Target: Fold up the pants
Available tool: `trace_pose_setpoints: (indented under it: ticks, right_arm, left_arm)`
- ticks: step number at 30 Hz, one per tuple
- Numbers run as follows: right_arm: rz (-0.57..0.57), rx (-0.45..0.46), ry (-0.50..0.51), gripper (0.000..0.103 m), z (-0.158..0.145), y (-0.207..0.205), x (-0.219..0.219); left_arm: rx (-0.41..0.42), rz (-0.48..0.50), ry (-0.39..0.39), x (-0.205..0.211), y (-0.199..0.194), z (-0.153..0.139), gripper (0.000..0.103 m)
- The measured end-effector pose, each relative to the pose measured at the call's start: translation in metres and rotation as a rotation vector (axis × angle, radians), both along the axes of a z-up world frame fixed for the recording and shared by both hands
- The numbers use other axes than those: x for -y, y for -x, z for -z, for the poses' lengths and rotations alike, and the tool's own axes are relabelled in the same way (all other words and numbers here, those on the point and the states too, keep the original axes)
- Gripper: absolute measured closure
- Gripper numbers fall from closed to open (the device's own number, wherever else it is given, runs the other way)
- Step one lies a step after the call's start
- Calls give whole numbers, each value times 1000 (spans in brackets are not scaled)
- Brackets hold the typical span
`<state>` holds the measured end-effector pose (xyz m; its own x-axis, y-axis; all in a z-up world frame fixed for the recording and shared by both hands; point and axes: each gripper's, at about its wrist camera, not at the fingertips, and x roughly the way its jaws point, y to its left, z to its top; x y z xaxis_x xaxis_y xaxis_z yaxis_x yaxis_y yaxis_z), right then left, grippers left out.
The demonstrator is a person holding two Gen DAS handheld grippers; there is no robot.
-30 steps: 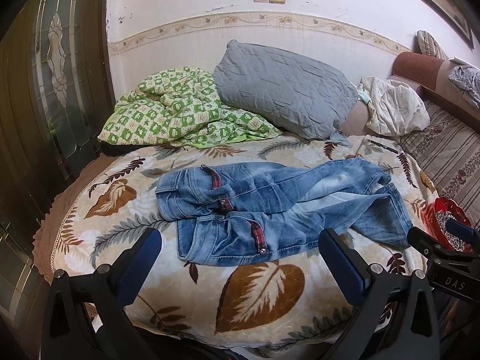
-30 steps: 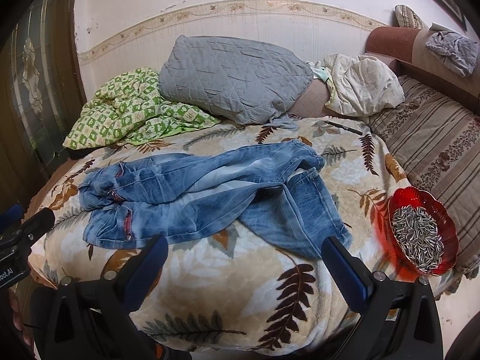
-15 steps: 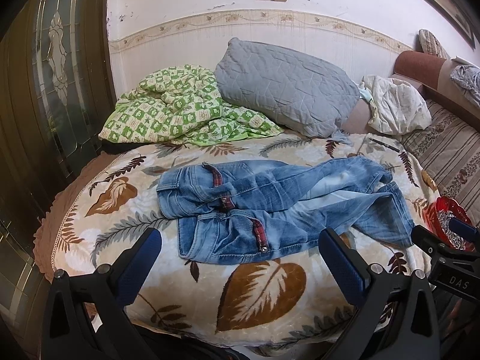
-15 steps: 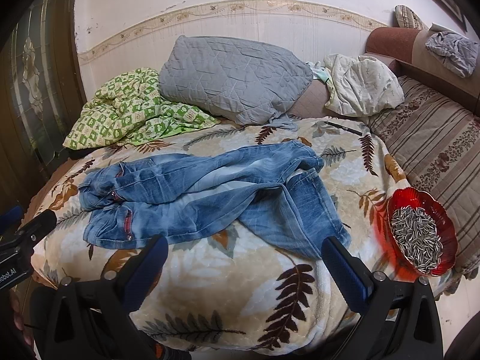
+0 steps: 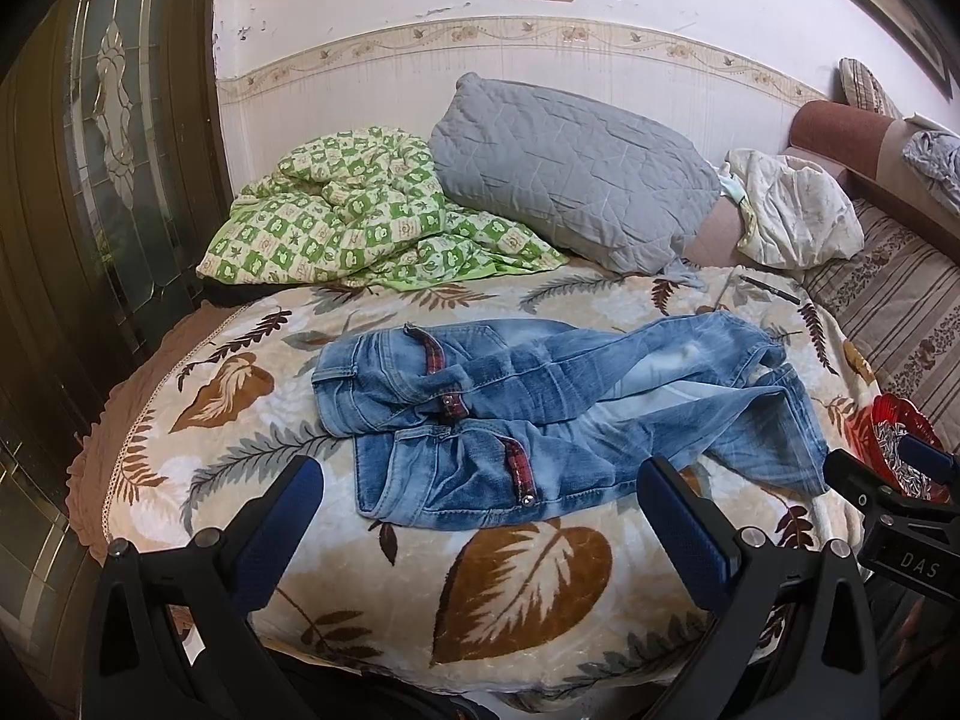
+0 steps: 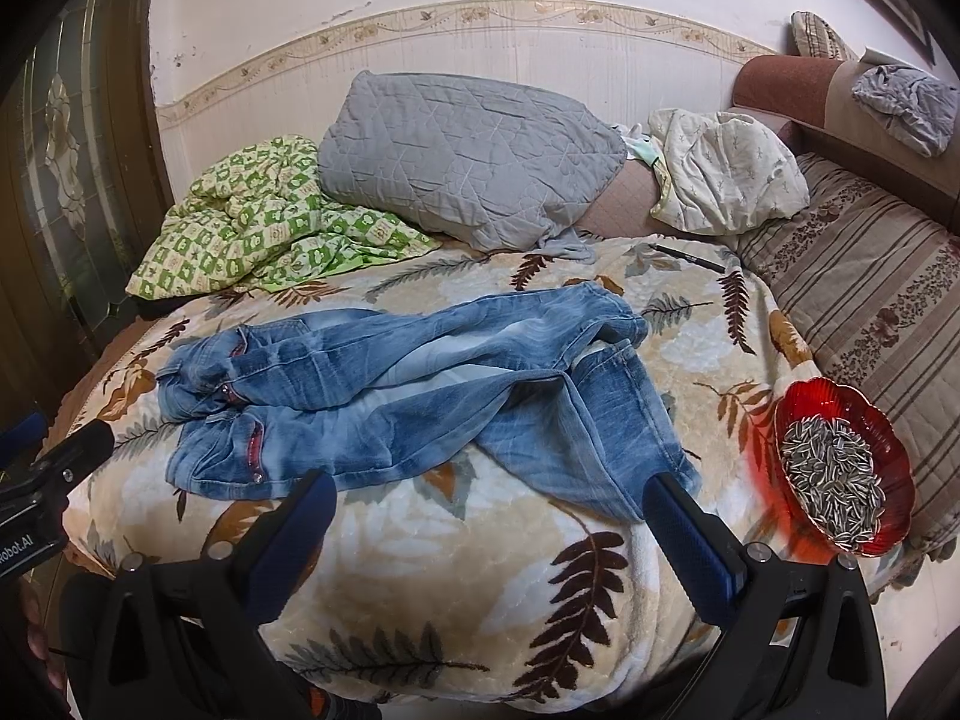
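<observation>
Both grippers are spread wide with nothing in them: left gripper (image 5: 480,501) and right gripper (image 6: 489,513) hover over the near edge of the leaf-print blanket (image 5: 522,576). Jeans (image 5: 540,414) lie rumpled mid-bed, waistband left, legs crossing rightward toward a red bowl of seeds (image 6: 840,468).

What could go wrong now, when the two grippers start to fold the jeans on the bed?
1. The red bowl of sunflower seeds sits at the blanket's edge near the jeans' leg ends; pulling the fabric might tip it.
2. The legs lie crossed and rumpled, so a fold now may trap wrinkles.
3. The open right gripper and left gripper could pinch the plush blanket along with the denim.
</observation>
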<state>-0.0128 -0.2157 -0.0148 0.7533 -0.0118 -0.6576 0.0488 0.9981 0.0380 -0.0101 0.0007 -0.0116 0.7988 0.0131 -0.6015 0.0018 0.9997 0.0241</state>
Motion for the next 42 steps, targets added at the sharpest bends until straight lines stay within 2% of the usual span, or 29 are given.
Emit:
trace_pose_setpoints:
  ticks: [10, 15, 18, 22, 27, 32, 36, 42]
  right_arm:
    - [0, -7, 2, 0, 0, -4, 1]
    - [-8, -21, -1, 0, 6, -12, 6]
    - [-15, -41, -21, 0, 9, -20, 18]
    - [-5, -59, -77, 0, 9, -37, 52]
    - [-16, -81, -91, 0, -1, -79, 97]
    - [-115, -126, -71, 0, -8, -140, 123]
    - [-173, -150, -77, 0, -2, -193, 138]
    - [-203, -247, -116, 0, 33, -282, 159]
  left_arm:
    - [-7, 3, -2, 0, -1, 2, 0]
    - [-25, 25, -18, 4, -16, 4, 0]
    - [-35, 88, -21, 6, -32, 1, 0]
    - [-70, 275, 8, 15, -61, -7, 0]
    - [-105, 450, -15, 40, -123, -13, 0]
    - [-183, 623, -82, 82, -190, 0, 0]
    - [-248, 689, -77, 110, -233, 16, 0]
    - [-318, 753, -78, 141, -282, 46, 0]
